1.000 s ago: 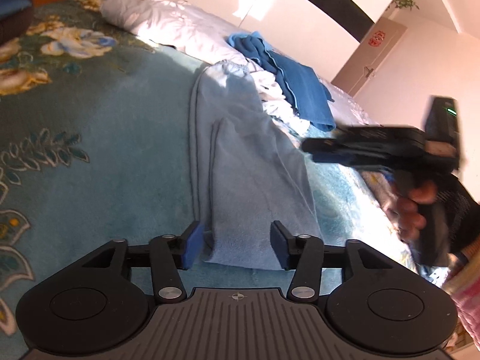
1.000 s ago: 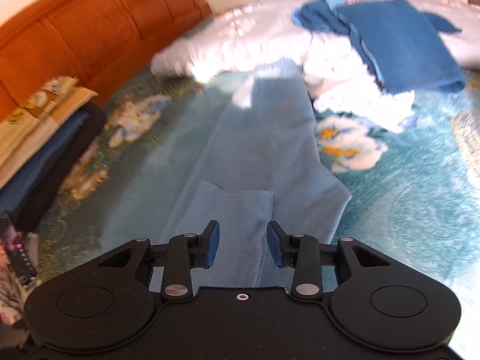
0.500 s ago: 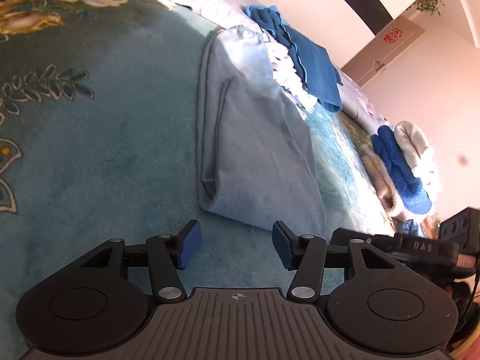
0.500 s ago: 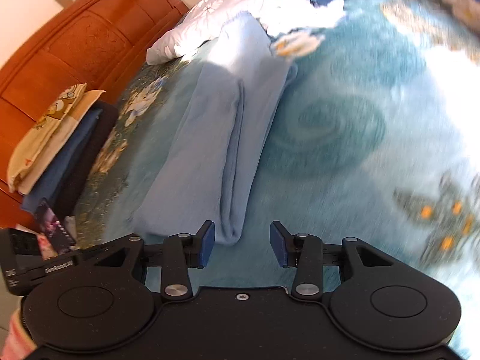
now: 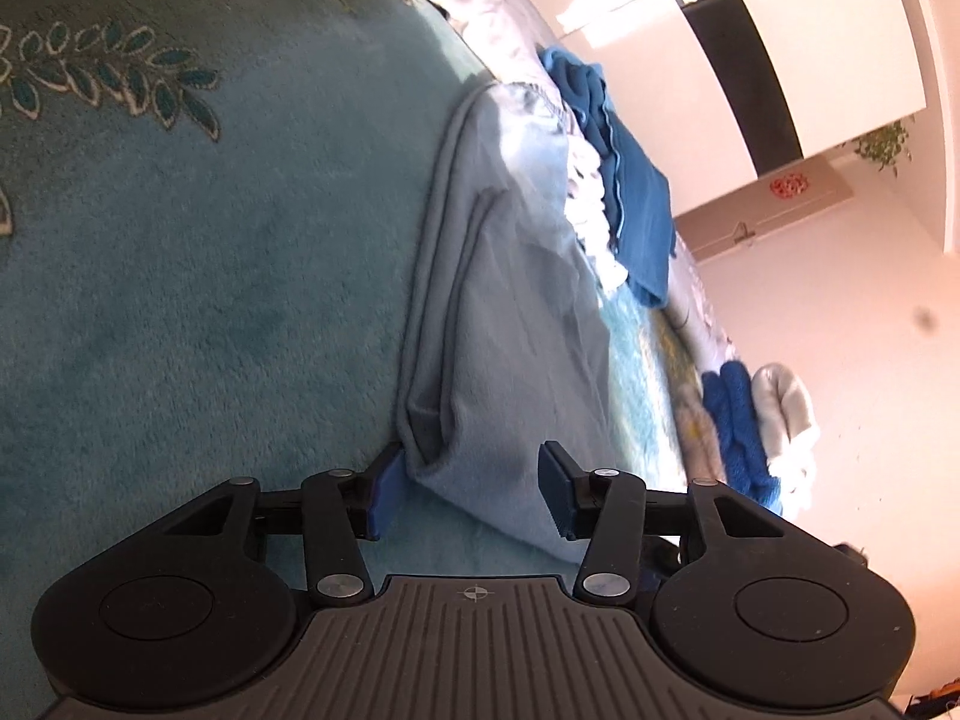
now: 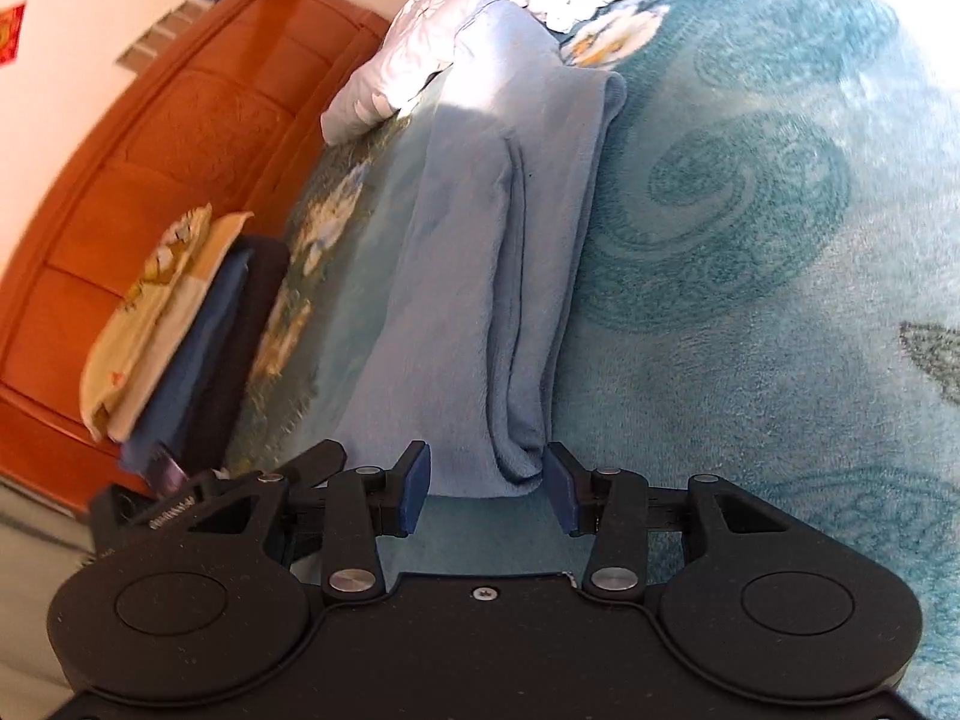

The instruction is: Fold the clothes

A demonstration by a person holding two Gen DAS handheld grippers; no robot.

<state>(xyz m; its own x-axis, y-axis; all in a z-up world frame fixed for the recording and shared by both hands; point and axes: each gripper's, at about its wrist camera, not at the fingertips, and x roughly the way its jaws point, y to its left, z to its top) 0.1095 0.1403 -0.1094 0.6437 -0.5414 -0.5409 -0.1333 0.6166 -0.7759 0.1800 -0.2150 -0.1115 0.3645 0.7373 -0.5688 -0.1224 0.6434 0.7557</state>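
A light blue garment [image 5: 510, 324], already folded lengthwise into a long narrow strip, lies on a teal floral bedspread [image 5: 180, 240], running from the lower centre of each frame up toward the top. Its near end sits right at both grippers.

In the left wrist view, the left gripper [image 5: 471, 495] has its fingers half-wide and closing, with the left corner of the garment's near end between them; the left finger seems just to touch the layered edge, the other stands clear. In the right wrist view, the right gripper [image 6: 487, 492] is also half-wide, not gripping, the right corner's thick folded edge between its fingers.

Beyond the garment's far end lies a heap of dark blue clothes [image 5: 630, 198] on white cloth. Rolled towels [image 5: 756, 420] sit at the right of the left view. A stack of folded items [image 6: 180, 324] rests by an orange wooden headboard [image 6: 150, 150] at the left of the right view.

Likely risk: either gripper pinching only the top layers, so the strip peels open when lifted, or catching the plush bedspread along with it.
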